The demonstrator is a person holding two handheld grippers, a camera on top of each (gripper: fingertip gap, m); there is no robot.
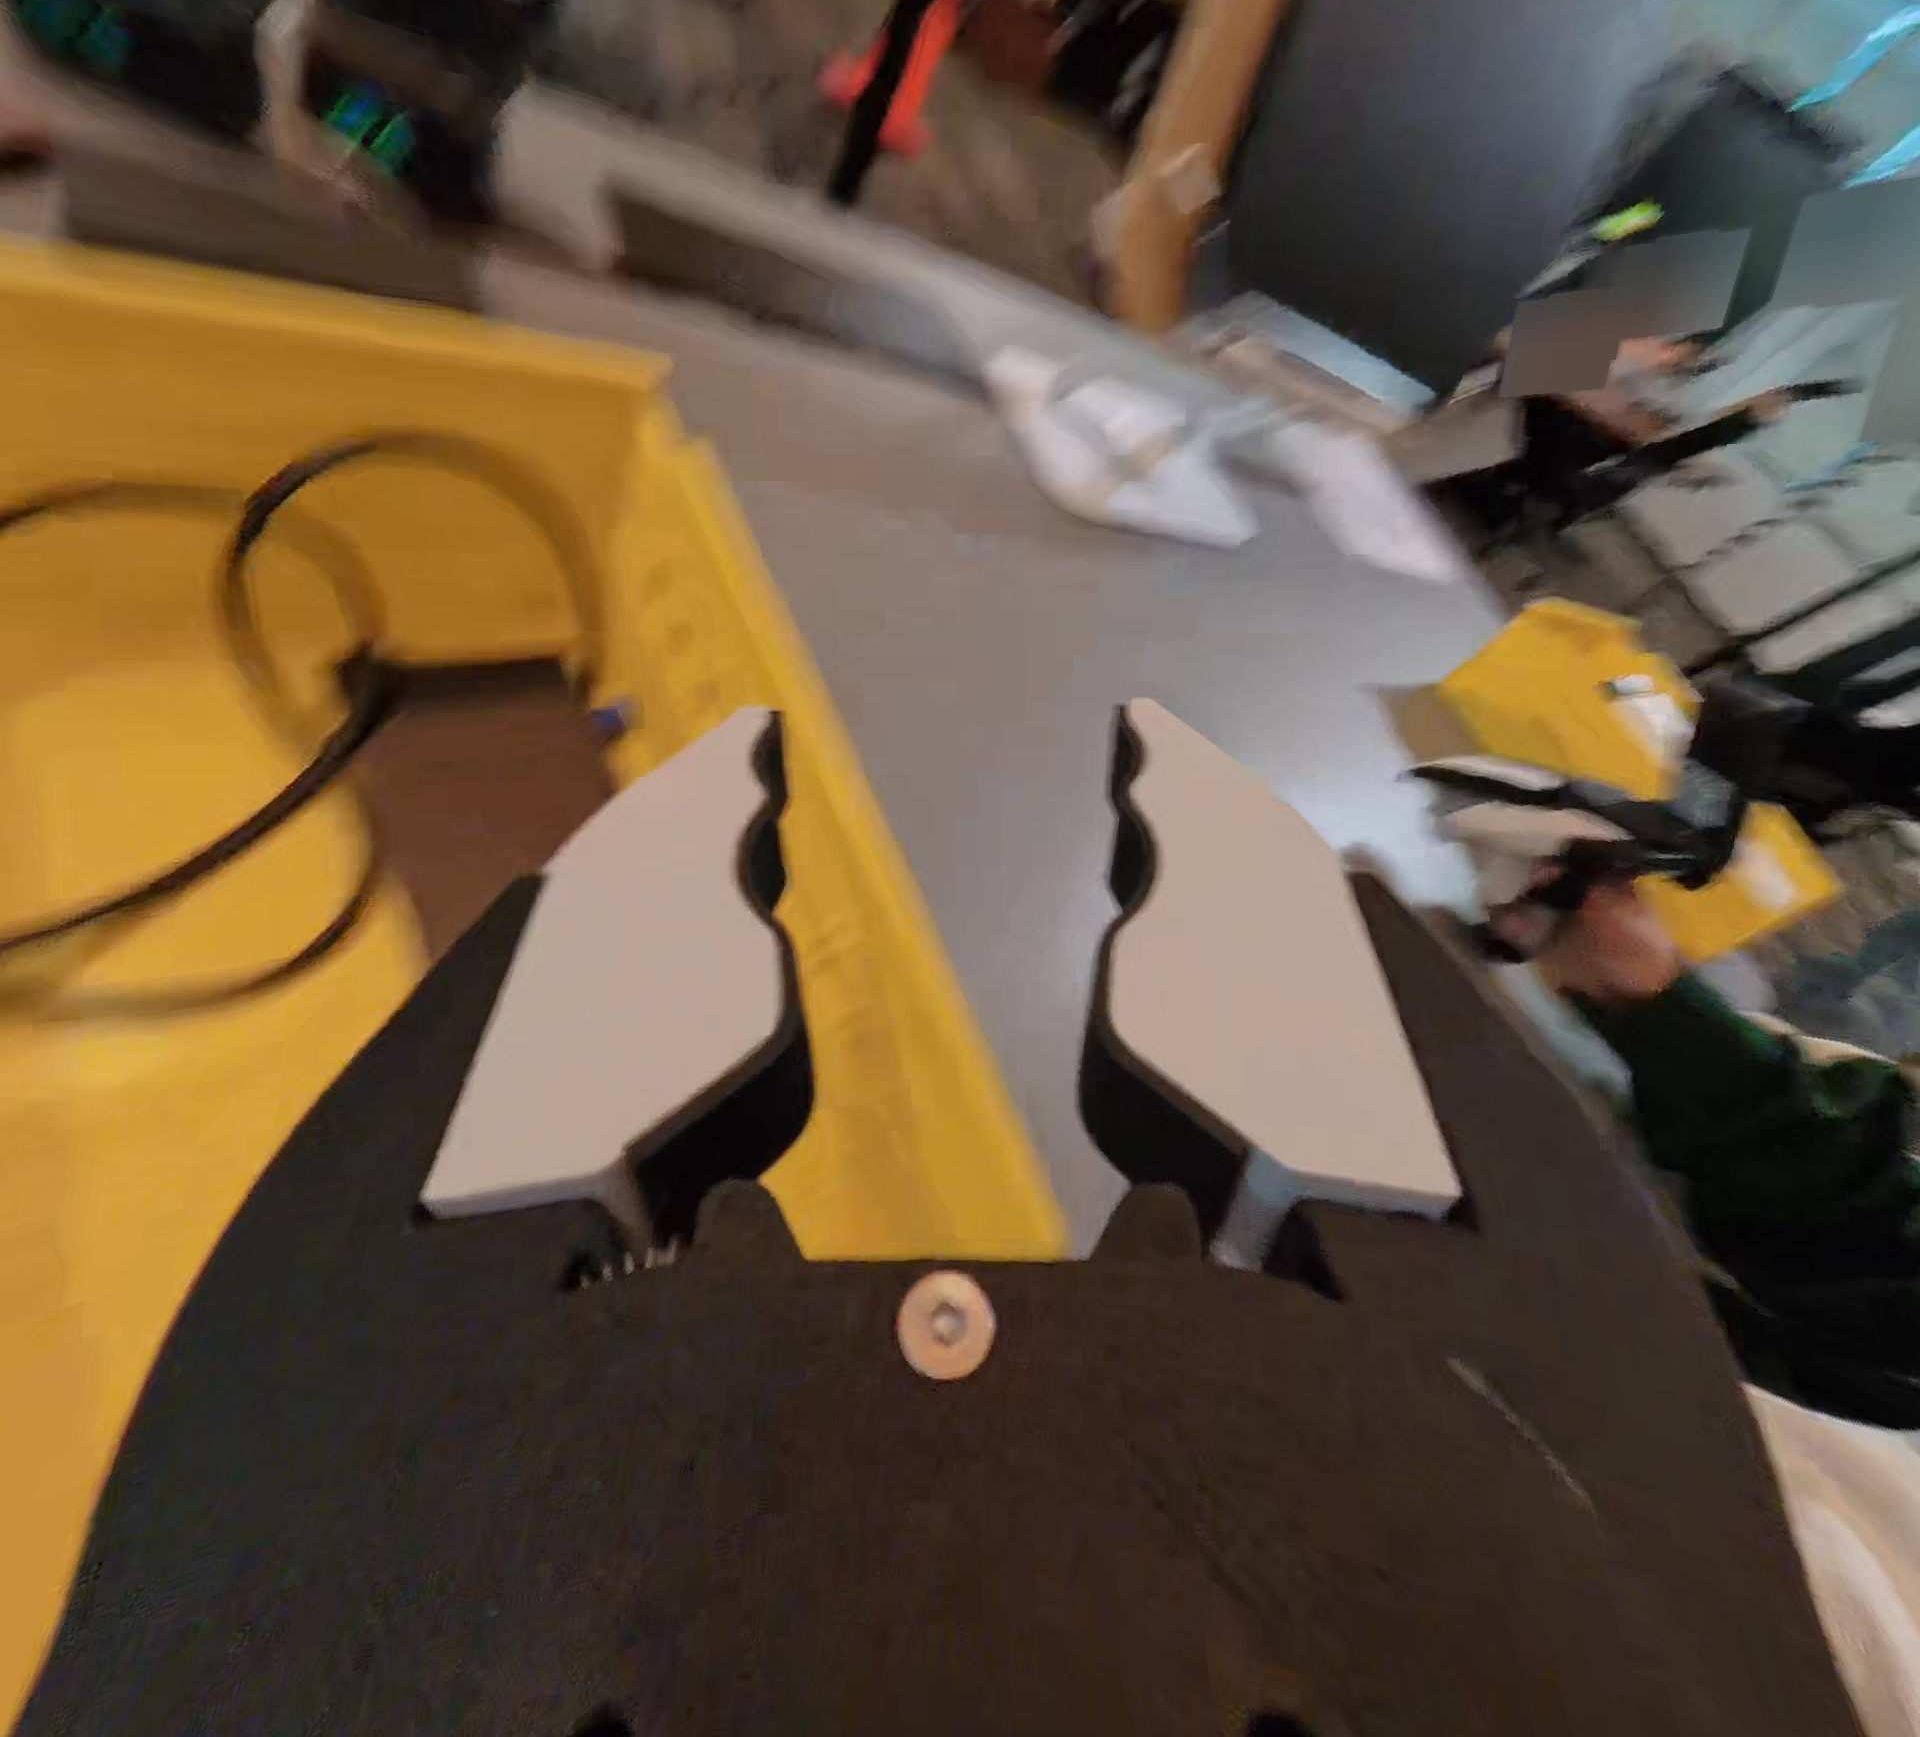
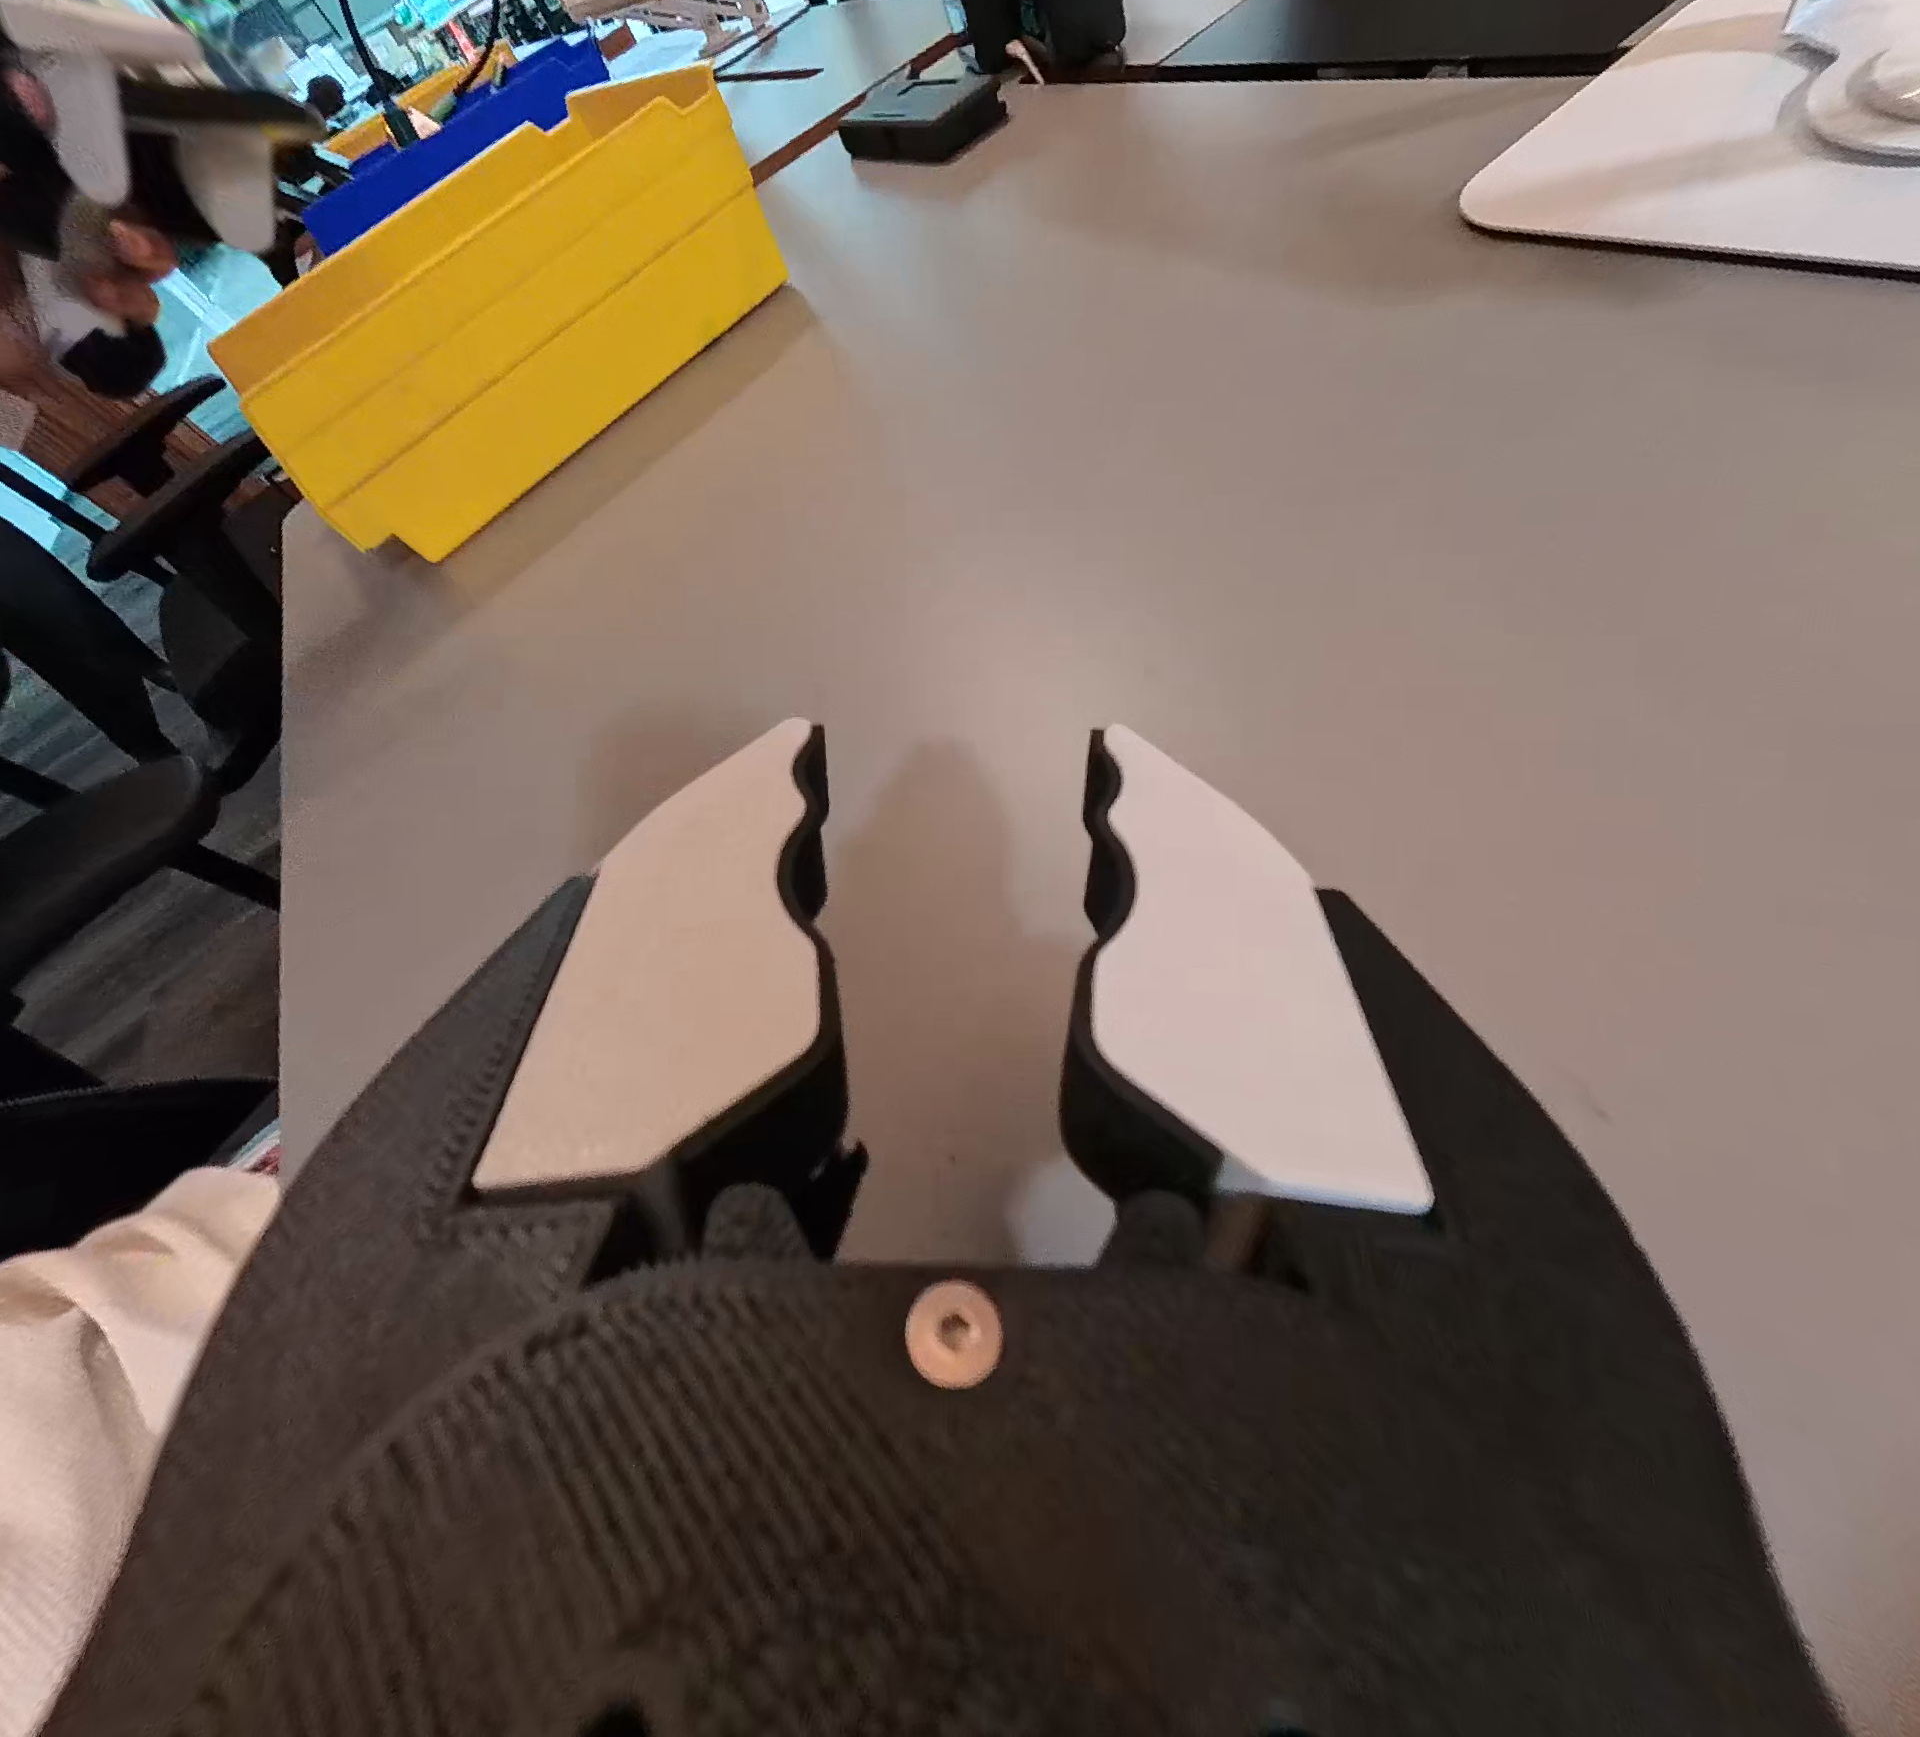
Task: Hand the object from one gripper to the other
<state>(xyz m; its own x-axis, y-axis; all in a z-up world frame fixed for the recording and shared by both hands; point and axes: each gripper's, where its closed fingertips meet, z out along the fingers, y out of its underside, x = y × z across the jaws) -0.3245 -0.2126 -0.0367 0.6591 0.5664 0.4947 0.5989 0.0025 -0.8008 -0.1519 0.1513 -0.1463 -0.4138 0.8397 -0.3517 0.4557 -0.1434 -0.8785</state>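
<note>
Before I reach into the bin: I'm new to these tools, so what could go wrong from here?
1. The cable in the yellow bin lies in loops; a loop could snag on the bin wall as it is lifted.
2. The left tool is open right above the bin's rim and could knock it; the left view is blurred.
3. The right tool, open and empty over the table, is far from the bin, so the handover needs a long move.

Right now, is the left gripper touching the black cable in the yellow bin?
Apart. The left wrist view shows the open left gripper beside the black cable, with yellow bin wall between.
</note>
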